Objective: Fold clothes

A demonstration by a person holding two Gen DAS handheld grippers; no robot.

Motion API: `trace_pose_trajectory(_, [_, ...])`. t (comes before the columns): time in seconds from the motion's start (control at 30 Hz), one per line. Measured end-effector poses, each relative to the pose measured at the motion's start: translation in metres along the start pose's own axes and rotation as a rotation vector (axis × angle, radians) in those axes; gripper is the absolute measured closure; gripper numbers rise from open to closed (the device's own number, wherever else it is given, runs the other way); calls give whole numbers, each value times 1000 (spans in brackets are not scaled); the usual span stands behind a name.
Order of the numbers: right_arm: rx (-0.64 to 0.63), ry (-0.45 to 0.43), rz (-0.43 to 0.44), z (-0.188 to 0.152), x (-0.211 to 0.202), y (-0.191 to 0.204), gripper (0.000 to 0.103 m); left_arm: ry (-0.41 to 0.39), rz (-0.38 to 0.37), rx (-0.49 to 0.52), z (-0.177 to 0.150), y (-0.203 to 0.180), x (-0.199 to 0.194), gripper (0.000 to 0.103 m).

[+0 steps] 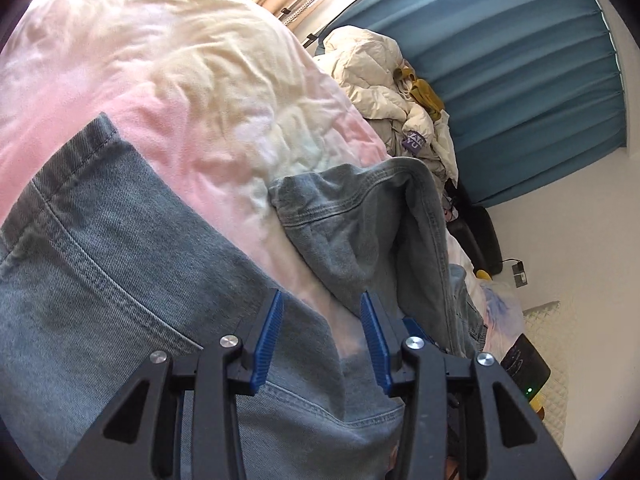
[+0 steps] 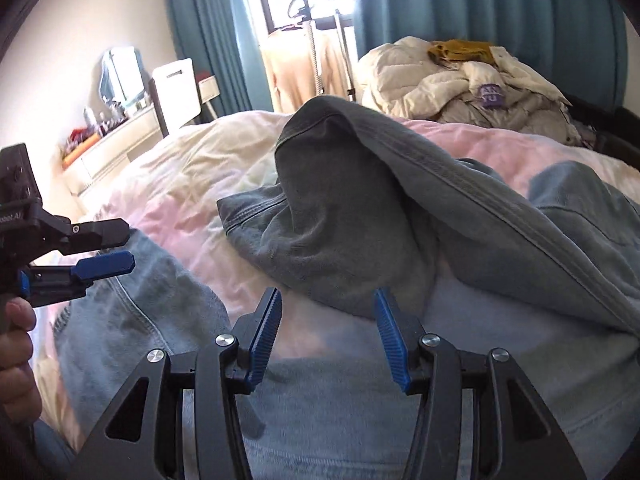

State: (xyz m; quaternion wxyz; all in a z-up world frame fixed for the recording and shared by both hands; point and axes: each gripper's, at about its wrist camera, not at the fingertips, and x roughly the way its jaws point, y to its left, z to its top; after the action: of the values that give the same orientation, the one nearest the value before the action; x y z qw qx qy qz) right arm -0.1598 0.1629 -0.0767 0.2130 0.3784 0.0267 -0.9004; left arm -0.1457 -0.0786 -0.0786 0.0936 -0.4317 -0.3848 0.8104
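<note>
Both claws, left claw and right claw, hover spread above jeans.

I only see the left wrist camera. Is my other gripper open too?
Observer: Yes. The right gripper is open, with nothing between its fingers, pointing at the jeans.
Operator: What's past the bed that I can't see?
Observer: A dressing table with a mirror stands by the far side of the bed.
</note>
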Motion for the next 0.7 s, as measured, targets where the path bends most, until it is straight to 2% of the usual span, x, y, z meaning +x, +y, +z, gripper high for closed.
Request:
trace_pose_trajectory(0.1, [-111,1,-1,7,33,18,54,-8,-2,-9,8,10,10,62])
trace_pose_trajectory(0.23, [-239,31,-74,6,70,38,54,-20,13,-6,16,19,23,62])
trace_pose_trajectory(0.43, [-396,61,-155,-3,86,58,51,7,-1,-41,15,31,38,62])
trace_pose_trajectory(0.5, [-409,61,-165,-3,86,58,63,-2,-8,-35,14,30,35,62])
trace_pose_trajectory(0.53, [-392,58,-160,-2,85,55,84,-7,-12,-31,13,28,33,62])
trace_pose_trajectory(0.57, [-375,55,-156,0,83,52,91,-11,-16,-27,12,27,31,62])
trace_pose_trajectory(0.63, [-283,12,-113,9,66,40,99,-18,-36,-22,7,25,26,62])
trace_pose_trajectory(0.7, [-184,-35,-65,20,47,27,100,-23,-64,-14,1,22,22,62])
